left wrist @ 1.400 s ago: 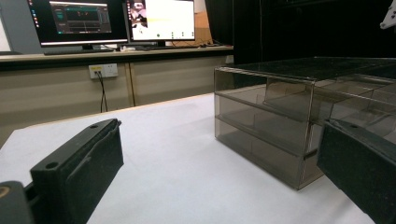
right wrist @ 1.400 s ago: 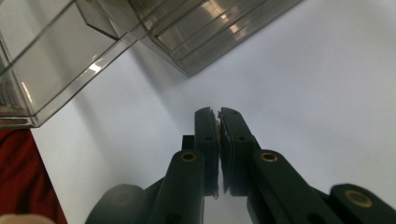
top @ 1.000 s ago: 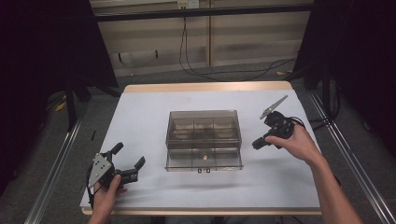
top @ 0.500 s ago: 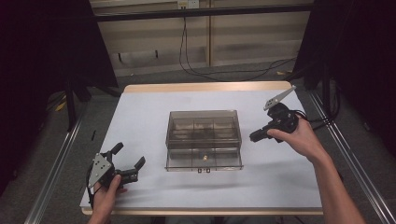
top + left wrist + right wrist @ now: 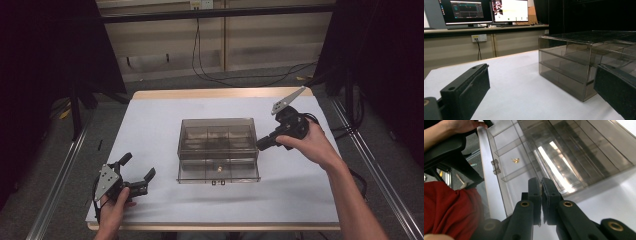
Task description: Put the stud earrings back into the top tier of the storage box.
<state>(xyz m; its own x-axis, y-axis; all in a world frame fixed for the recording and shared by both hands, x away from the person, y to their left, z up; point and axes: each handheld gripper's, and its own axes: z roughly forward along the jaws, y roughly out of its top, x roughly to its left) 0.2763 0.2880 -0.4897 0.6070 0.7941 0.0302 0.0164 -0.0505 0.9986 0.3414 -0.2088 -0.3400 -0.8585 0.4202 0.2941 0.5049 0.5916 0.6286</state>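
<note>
We've got the box [image 5: 218, 149] sitting about mid-bench [image 5: 160, 125], a smoky see-through thing with dividers inside and its lower drawer poking out a bit toward us. There's a small gold bit [image 5: 515, 160] lying in one of the drawer compartments. Our right tongs [image 5: 261, 143] are clenched with nothing between them, held in the air just beside the box's right side, tips pointing at it; can't tell if they touch it. In the right gripper view the jaws are pressed together right over the box's edge. Our left tongs [image 5: 138, 171] sit low at the near left corner of the bench, released, jaws wide apart, well away from the box, which shows off to the right in the left gripper view.
</note>
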